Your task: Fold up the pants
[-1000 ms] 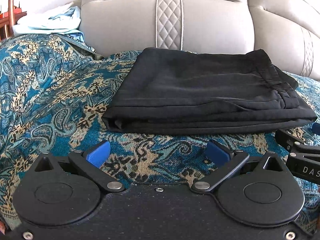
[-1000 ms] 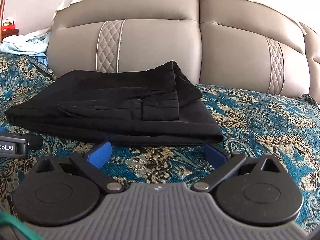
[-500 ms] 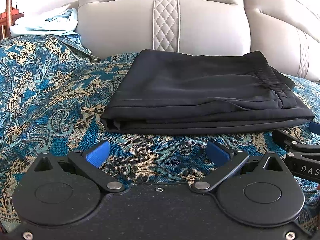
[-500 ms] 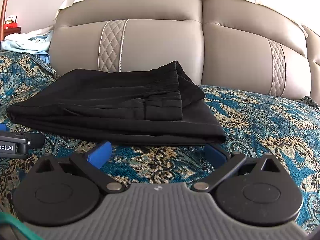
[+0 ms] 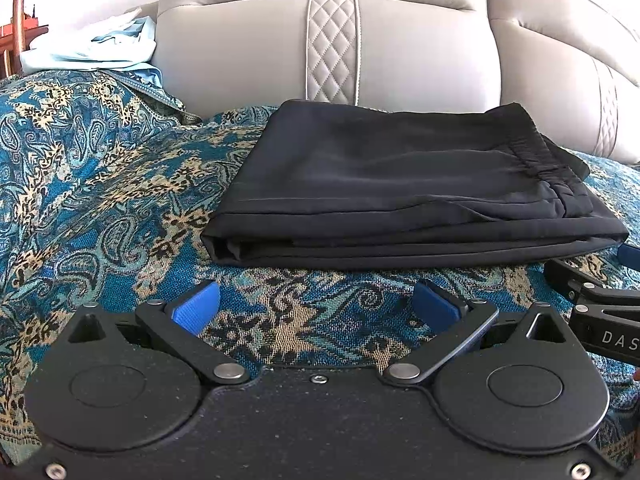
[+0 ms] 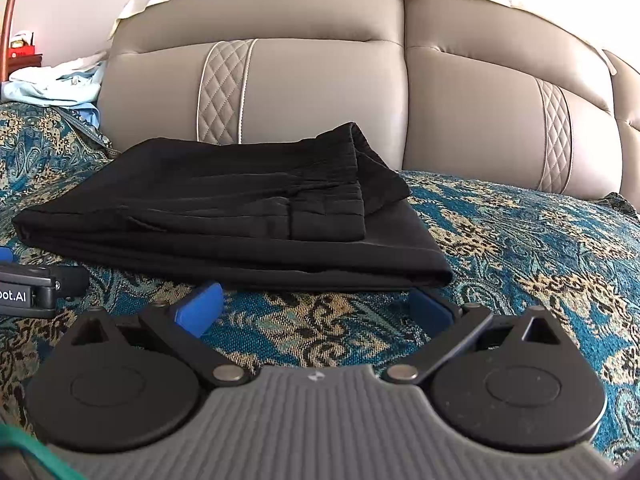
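Observation:
The black pants lie folded in a flat rectangle on the patterned bedspread, waistband at the right end. In the right wrist view the same pants lie just beyond the fingers. My left gripper is open, a short way in front of the near folded edge, with nothing between its blue pads. My right gripper is open too, its fingertips close to the right part of that near edge without holding it. Each gripper shows at the edge of the other's view.
A teal and gold paisley bedspread covers the bed. A padded beige headboard stands right behind the pants. Light blue and white clothes are heaped at the far left, by a wooden stand.
Both grippers have drawn back slightly from the pants and stayed open. The folded pants have not moved.

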`<state>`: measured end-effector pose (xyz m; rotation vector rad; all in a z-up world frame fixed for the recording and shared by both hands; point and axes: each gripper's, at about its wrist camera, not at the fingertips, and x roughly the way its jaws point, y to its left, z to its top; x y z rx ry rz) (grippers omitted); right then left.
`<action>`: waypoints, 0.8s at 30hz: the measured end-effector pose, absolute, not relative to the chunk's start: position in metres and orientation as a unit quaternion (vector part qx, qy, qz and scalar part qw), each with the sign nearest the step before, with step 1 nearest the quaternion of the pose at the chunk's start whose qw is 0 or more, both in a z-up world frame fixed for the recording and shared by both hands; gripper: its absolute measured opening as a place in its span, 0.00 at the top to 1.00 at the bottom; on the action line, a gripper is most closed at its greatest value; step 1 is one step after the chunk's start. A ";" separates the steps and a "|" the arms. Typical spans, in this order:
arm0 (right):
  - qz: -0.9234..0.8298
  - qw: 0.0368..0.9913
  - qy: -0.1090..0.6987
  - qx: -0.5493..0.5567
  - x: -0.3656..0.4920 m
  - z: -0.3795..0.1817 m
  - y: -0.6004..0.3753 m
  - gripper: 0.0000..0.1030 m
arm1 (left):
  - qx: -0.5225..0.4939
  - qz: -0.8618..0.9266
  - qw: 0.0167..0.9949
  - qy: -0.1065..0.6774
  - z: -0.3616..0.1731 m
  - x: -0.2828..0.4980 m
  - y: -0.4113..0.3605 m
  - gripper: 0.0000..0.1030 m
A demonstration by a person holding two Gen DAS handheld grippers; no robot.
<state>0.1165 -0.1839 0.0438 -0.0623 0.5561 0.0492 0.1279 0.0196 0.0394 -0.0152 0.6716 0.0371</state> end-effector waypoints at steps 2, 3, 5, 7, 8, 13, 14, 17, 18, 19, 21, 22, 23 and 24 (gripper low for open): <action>0.024 0.961 0.274 -0.031 0.116 0.044 -0.184 0.00 | -0.007 0.018 0.944 0.329 0.039 0.128 0.020 0.00; 0.024 0.961 0.274 -0.031 0.116 0.044 -0.184 0.00 | -0.008 0.018 0.944 0.329 0.039 0.128 0.020 0.00; 0.024 0.961 0.274 -0.031 0.116 0.044 -0.184 0.00 | -0.007 0.018 0.944 0.329 0.039 0.128 0.019 0.00; 0.024 0.961 0.274 -0.031 0.117 0.044 -0.184 0.00 | -0.008 0.018 0.944 0.329 0.039 0.128 0.019 0.00; 0.024 0.961 0.274 -0.031 0.117 0.044 -0.184 0.00 | -0.007 0.018 0.944 0.329 0.039 0.128 0.020 0.00; 0.025 0.961 0.274 -0.031 0.117 0.044 -0.184 0.00 | -0.007 0.017 0.944 0.329 0.039 0.127 0.019 0.00; 0.025 0.961 0.274 -0.031 0.117 0.044 -0.184 0.00 | -0.007 0.017 0.944 0.328 0.039 0.127 0.019 0.00; 0.025 0.961 0.274 -0.031 0.117 0.044 -0.184 0.00 | -0.006 0.017 0.944 0.328 0.039 0.127 0.019 0.00; 0.025 0.961 0.274 -0.031 0.117 0.044 -0.184 0.00 | -0.007 0.017 0.944 0.328 0.039 0.127 0.019 0.00; 0.025 0.961 0.274 -0.031 0.117 0.044 -0.184 0.00 | -0.007 0.017 0.944 0.328 0.039 0.127 0.019 0.00; 0.025 0.961 0.274 -0.031 0.117 0.044 -0.185 0.00 | -0.006 0.018 0.945 0.328 0.039 0.127 0.019 0.00; 0.025 0.961 0.274 -0.031 0.117 0.044 -0.185 0.00 | -0.006 0.017 0.945 0.327 0.039 0.127 0.018 0.00; 0.025 0.961 0.274 -0.031 0.117 0.044 -0.185 0.00 | -0.006 0.017 0.945 0.326 0.039 0.127 0.018 0.00; 0.025 0.961 0.274 -0.031 0.117 0.044 -0.184 0.00 | -0.005 0.016 0.945 0.326 0.039 0.127 0.018 0.00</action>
